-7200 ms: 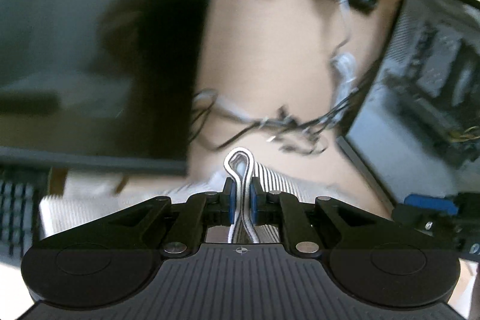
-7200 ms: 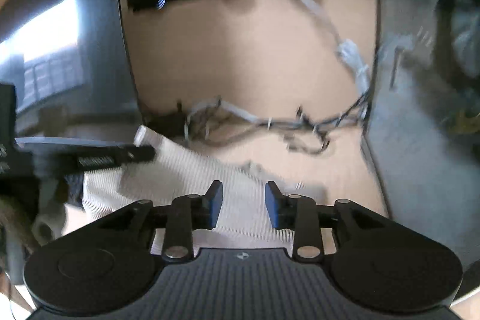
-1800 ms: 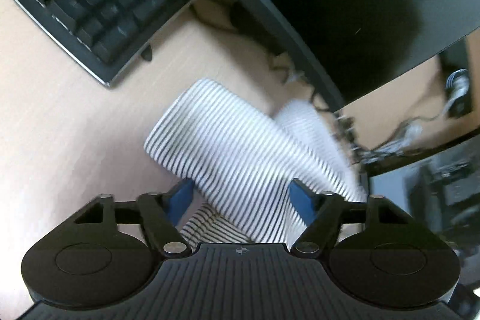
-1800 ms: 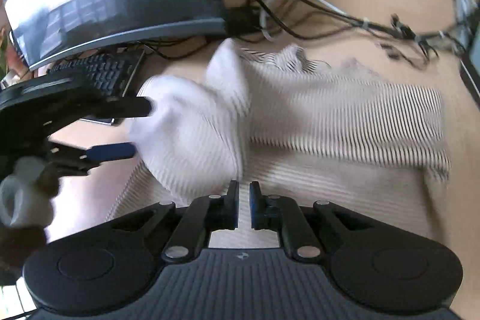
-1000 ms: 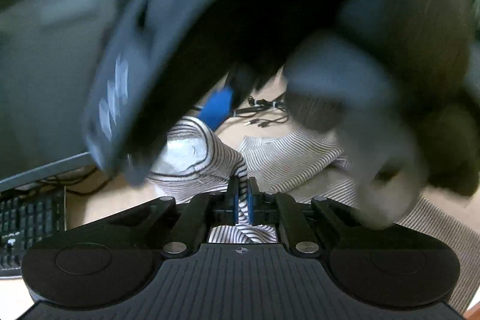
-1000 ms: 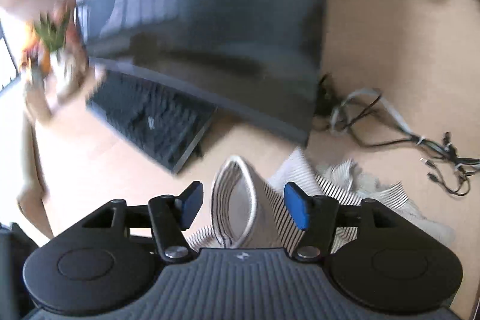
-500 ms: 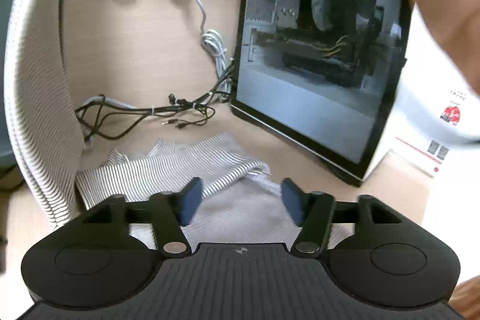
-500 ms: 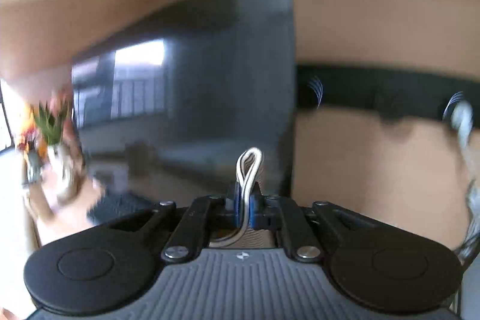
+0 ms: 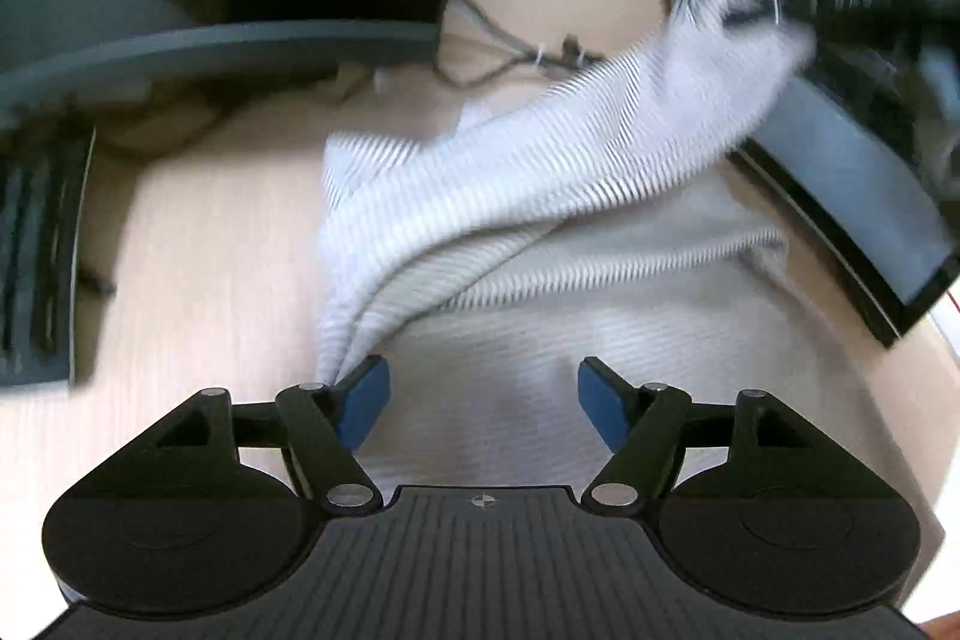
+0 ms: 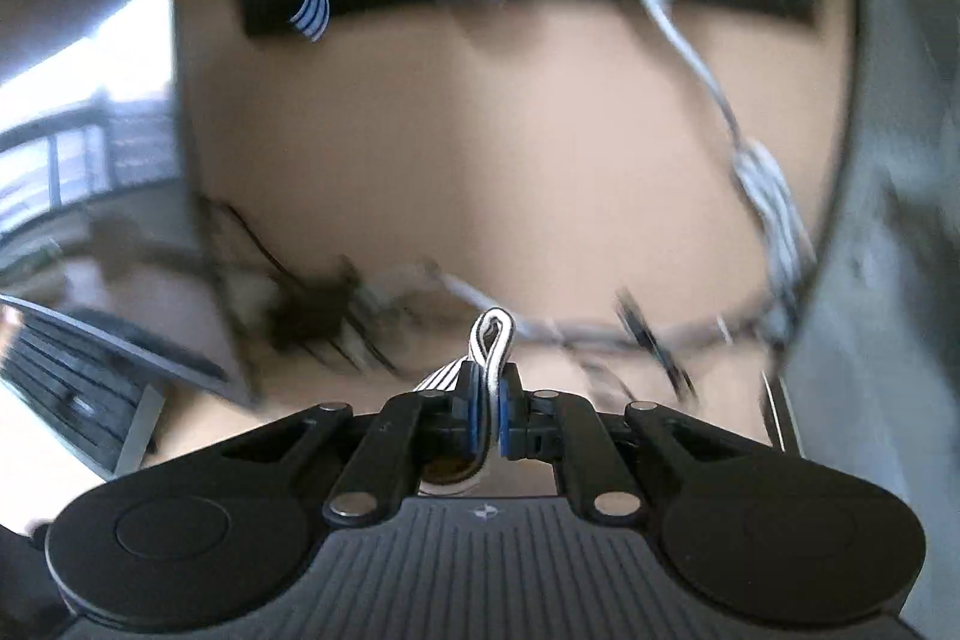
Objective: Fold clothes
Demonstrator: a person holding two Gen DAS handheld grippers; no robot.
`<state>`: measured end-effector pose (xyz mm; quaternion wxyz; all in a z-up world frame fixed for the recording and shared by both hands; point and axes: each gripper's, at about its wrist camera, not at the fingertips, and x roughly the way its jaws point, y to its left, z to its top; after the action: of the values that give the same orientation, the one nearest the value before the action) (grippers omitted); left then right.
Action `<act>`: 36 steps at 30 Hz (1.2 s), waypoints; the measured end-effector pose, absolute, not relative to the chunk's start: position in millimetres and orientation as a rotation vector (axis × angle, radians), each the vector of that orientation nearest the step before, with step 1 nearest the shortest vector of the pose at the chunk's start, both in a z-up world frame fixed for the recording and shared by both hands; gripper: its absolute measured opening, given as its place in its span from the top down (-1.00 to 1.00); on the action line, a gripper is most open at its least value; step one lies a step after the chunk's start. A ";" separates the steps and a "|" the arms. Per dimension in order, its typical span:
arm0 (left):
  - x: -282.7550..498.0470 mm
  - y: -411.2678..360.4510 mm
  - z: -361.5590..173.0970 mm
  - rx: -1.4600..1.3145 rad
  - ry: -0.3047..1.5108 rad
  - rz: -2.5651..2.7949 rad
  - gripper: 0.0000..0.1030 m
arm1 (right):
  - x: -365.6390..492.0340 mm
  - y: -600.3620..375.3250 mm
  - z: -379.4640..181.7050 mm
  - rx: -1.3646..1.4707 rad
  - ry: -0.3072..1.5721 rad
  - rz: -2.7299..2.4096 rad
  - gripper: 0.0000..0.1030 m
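Currently right gripper (image 10: pixel 487 421) clenched on striped garment (image 9: pixel 540 184) fold; left gripper (image 9: pixel 483 403) released, above the cloth.

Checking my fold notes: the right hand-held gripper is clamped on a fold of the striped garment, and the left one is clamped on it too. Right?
Not quite. The left hand-held gripper is open in the left wrist view, over the striped garment. The right hand-held gripper is clamped, as stated.

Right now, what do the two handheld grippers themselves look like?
Both look alike. The left gripper and the right gripper each have a matte black body with a ribbed centre plate bearing a small cross mark, round domed housings on both sides, black linkage arms with silver pivot pins, and blue pads on the fingers. No cables or sleeves show.
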<state>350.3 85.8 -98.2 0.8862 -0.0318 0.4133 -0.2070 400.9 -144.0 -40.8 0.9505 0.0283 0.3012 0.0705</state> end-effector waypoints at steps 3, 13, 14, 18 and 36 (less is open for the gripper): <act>338.6 100.3 -91.5 -0.072 0.882 -0.500 -0.47 | 396.8 -161.5 -82.1 0.063 0.695 0.057 0.89; 353.2 98.5 -31.4 -0.139 0.697 -0.671 -0.88 | 376.1 -185.6 -100.2 0.065 0.801 -0.094 0.59; 359.1 96.8 -31.7 -0.148 0.690 -0.655 -0.88 | 374.7 -187.7 -91.0 0.102 0.780 -0.082 0.54; 386.9 81.1 -47.9 -0.151 0.748 -0.566 -0.90 | 391.8 -189.5 -76.4 0.227 0.758 -0.049 0.18; 360.7 65.2 -61.4 -0.053 0.934 -0.840 -0.92 | 361.3 -149.5 45.8 0.193 0.391 0.179 0.88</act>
<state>360.7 65.2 -61.4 0.8089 -0.0247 0.4366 -0.3931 361.3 -149.5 45.8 0.9724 0.0956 0.1935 0.0885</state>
